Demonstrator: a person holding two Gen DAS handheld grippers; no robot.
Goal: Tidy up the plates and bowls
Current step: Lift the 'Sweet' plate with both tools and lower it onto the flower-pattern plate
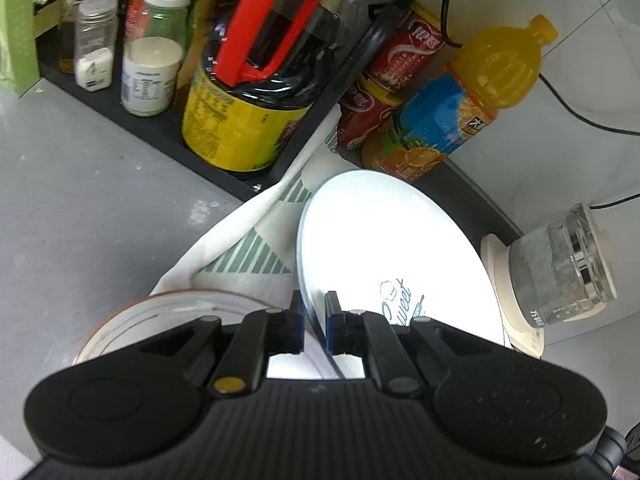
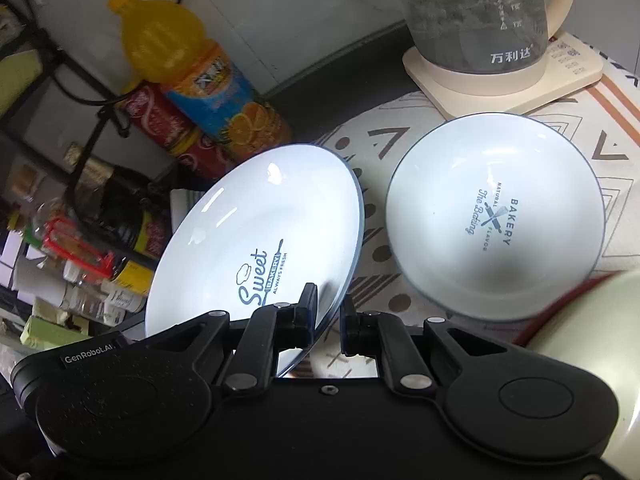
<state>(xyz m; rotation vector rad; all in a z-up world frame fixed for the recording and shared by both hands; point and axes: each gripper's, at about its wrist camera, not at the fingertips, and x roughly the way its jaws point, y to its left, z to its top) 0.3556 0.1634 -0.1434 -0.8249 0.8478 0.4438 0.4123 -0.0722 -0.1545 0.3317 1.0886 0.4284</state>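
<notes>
A white plate with blue "Sweet Bakery" print (image 1: 384,240) is held tilted above the patterned cloth. My left gripper (image 1: 316,320) is shut on its rim. In the right wrist view my right gripper (image 2: 328,316) straddles the same plate (image 2: 256,240) at its rim, and its jaws look a little apart from it. A white "Bakery" bowl (image 2: 496,224) sits on the cloth to the right. A brown-rimmed plate (image 1: 168,320) lies below the left gripper. A red-rimmed pale dish (image 2: 580,332) shows at the right edge.
A black rack (image 1: 160,128) holds spice jars and a soy sauce jug (image 1: 256,92). An orange juice bottle (image 1: 472,92) and red cans (image 1: 384,92) stand behind. A glass kettle (image 2: 480,16) on a cream base stands at the back right. Grey counter lies to the left.
</notes>
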